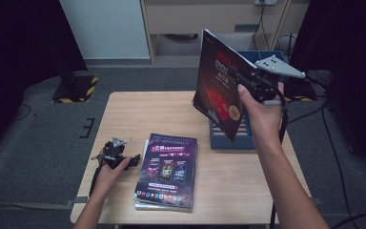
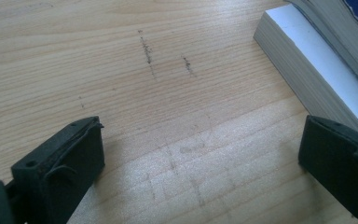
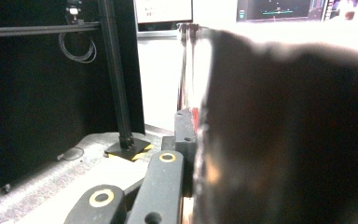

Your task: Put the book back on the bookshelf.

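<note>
1 thin edge is all the right gripper (image 1: 259, 86) clamps of the raised book (image 1: 219, 86); tilting could drop it beside the rack (image 1: 228, 140). Left gripper (image 2: 200, 158) rests open.

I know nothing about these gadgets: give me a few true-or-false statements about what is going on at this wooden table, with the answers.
1. The right gripper holds a red-and-black magazine in the air. True.
2. The left gripper is clamped on the purple-covered magazine. False: its jaws stand open over the bare light wooden table, beside the stack.
3. The blue slotted rack stands on the floor. False: it stands on the table.
4. The purple-covered magazine lies flat on top of a stack. True.
</note>
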A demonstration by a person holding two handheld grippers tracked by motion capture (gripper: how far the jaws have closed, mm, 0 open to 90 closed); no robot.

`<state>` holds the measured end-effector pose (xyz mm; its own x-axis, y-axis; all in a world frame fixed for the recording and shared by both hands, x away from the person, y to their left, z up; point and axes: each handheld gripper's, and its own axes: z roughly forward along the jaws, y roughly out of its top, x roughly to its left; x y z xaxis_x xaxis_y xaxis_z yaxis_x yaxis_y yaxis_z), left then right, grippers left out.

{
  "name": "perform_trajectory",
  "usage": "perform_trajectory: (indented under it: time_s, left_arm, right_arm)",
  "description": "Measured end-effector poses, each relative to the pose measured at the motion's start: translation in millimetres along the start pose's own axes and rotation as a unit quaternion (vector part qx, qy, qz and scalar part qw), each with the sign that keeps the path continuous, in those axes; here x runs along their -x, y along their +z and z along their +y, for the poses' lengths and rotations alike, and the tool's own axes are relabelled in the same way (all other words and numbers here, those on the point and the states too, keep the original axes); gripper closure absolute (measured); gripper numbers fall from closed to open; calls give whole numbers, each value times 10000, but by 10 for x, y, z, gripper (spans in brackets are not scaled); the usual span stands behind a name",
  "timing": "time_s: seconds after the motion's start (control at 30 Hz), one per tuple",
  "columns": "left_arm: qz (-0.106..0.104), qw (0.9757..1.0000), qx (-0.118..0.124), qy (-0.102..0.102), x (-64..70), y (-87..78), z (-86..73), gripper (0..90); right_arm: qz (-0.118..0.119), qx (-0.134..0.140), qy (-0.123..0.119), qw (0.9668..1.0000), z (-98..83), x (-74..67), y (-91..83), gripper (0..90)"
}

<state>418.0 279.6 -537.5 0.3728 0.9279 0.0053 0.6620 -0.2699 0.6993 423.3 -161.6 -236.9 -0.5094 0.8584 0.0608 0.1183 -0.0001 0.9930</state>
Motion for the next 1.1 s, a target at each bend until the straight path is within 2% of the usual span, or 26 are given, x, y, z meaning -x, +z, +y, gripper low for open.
perform_trajectory:
  time_s: [0.27,0.7,0.93,1.1]
  left_arm:
    - [-11,10000,-2,21,16,0,0,0]
    - [-26,10000,-1,31,28,3,3,0]
    - [-46,10000,1,51,42,5,4,0]
    - [-50,10000,-8,55,47,5,6,0]
  right_arm:
    - [-194,-66,-92,9997,-8,105,-83,868]
    - [-575,-230,-111,9980,-74,300,-144,867]
    - [-869,-324,-108,9956,-114,396,-80,867]
    - [-1064,-360,2,9937,-153,467,32,867]
